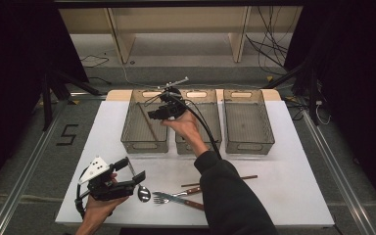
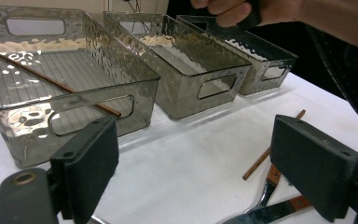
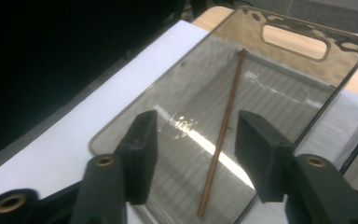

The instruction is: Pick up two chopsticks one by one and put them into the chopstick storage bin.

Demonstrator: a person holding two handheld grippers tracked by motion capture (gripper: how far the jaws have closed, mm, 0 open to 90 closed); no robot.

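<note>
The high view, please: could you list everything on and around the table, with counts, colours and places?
bins: three, smoky clear plastic, side by side at the table's far edge.
chopstick in bin: one, brown, lying aslant in the leftmost bin.
chopstick on table: one, brown, near side, partly under the sleeve.
spoon: one, silver, near edge by the left claw.
fork: one, silver with a brown handle, near edge.
knife: one, brown-handled, crossing the fork.
table: one, white top.
left claw: black, open, empty, near left.
right claw: black, open, above the leftmost bin.
</note>
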